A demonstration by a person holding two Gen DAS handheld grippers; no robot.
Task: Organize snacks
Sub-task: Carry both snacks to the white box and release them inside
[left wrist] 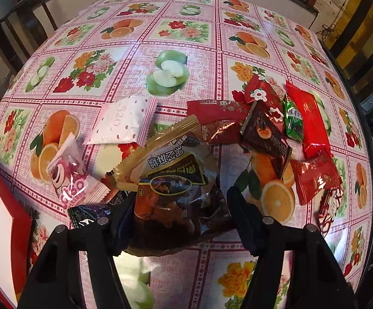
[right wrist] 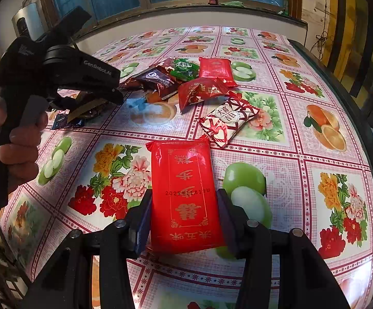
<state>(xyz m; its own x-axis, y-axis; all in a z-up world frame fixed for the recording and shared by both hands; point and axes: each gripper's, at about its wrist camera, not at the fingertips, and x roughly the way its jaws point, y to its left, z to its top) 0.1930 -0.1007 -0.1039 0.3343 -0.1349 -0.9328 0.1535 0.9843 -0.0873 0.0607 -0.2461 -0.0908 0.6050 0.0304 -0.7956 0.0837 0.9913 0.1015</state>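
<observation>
My left gripper (left wrist: 181, 200) points down at the table with a brown, gold-edged snack packet (left wrist: 171, 180) between its jaws. Both pads touch the packet's sides. In the right wrist view the same left gripper (right wrist: 104, 95) shows at the left, held by a person's hand (right wrist: 19, 152), with the gold-edged packet (right wrist: 86, 108) under its tips. My right gripper (right wrist: 185, 206) is shut on a flat red packet with gold print (right wrist: 183, 193), held over the floral tablecloth (right wrist: 289, 154).
A white-pink packet (left wrist: 124, 121) and a pink bear packet (left wrist: 68, 175) lie left of my left gripper. Several red, brown and green packets (left wrist: 289, 123) are heaped at the right. A red-and-white packet (right wrist: 227, 121) lies alone. A red box (left wrist: 19, 219) stands at the left edge.
</observation>
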